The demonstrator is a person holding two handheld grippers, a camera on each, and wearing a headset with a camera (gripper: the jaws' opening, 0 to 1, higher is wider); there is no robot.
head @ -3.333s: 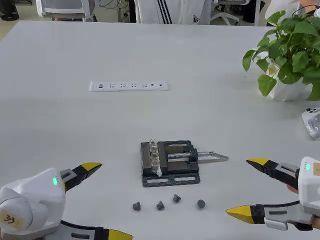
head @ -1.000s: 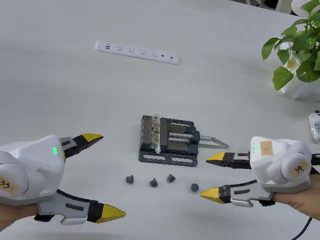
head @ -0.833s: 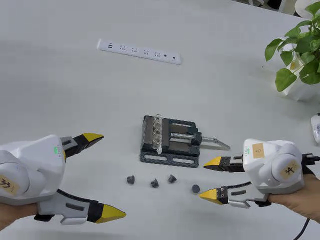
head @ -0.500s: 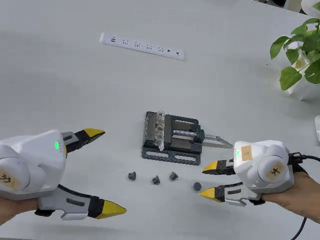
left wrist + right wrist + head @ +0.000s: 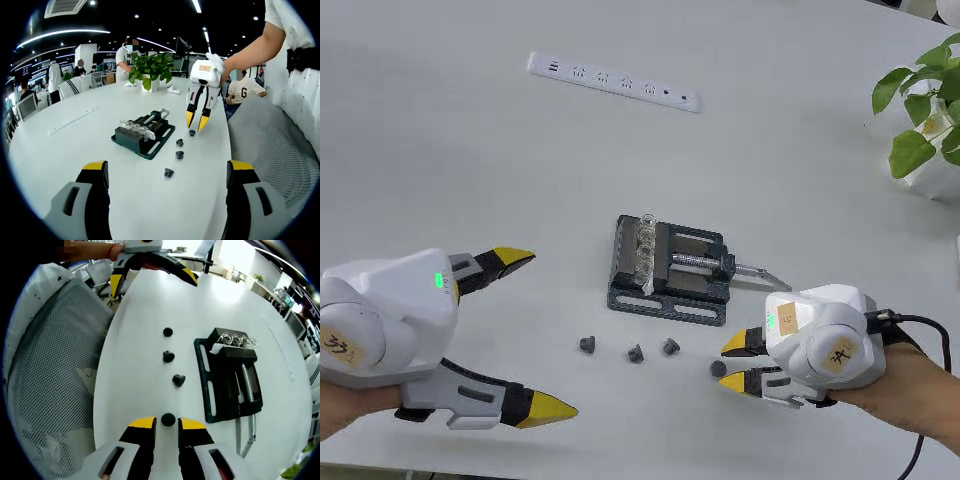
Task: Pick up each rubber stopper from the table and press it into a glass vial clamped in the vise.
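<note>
The white table [image 5: 470, 150] lies broad and bare beyond the power strip [image 5: 613, 81], with open surface to the left of the vise. Its near edge runs close behind both grippers. The gripper views show what lies past that edge, a grey mesh chair [image 5: 55, 365], and the left gripper view takes in the whole potted plant [image 5: 150, 70], which the head view cuts off at its right border. The left gripper [image 5: 550, 333] hangs low at the near left with its claw spread wide, well apart from everything. The right gripper [image 5: 726, 367] is down at the table with its claw drawn narrow. The vise [image 5: 670, 270] sits mid-table, with a row of glass vials [image 5: 646, 245] clamped upright at its left end. In front of it, three rubber stoppers [image 5: 635, 353] lie in a loose line. The fourth stopper [image 5: 168, 419], mostly hidden behind the yellow tips in the head view, shows plainly in the right gripper view. It sits on the table between the two tips with a sliver of white on either side.
</note>
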